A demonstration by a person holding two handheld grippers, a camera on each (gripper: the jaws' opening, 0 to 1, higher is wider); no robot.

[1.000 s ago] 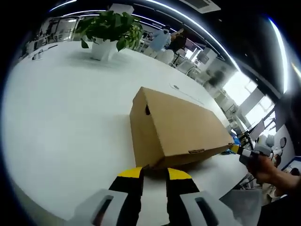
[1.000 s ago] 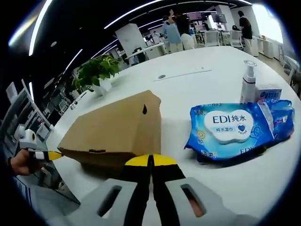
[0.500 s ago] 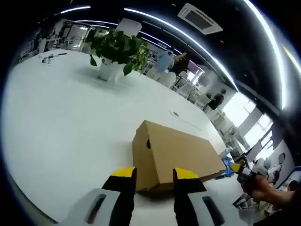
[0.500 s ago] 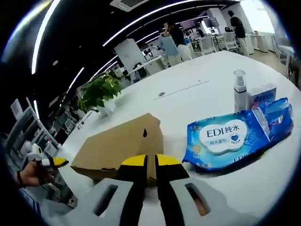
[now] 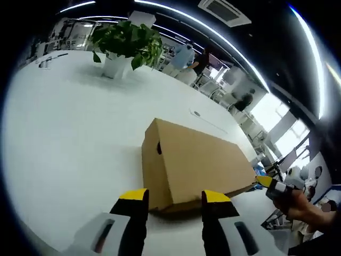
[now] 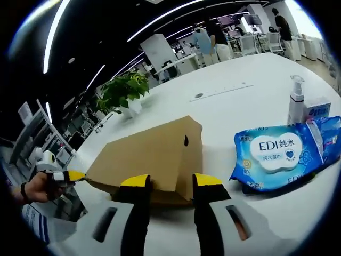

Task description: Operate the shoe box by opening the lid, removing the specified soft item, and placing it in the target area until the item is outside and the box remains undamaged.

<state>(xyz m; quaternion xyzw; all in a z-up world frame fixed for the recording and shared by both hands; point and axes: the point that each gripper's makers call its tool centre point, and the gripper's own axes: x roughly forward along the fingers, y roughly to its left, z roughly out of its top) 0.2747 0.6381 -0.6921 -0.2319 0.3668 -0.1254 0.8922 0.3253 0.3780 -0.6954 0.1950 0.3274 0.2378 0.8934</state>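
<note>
Where plant (image 5: pixel 127 38) stands, white table (image 5: pixel 69 122)

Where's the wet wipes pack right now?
In the right gripper view, the blue wet wipes pack lies flat on the white table, right of the cardboard shoe box, with the spray bottle just behind it.

Ahead of the jaws, the box (image 5: pixel 194 162) is plain matt brown cardboard, smooth, with a raw cut edge along its lid. The worktop (image 5: pixel 69 122) is smooth white with a faint sheen. Right of the right jaws, the wipes pack (image 6: pixel 285 157) is glossy blue plastic film, creased. The jaws carry matt yellow tips over grey plastic.
</note>
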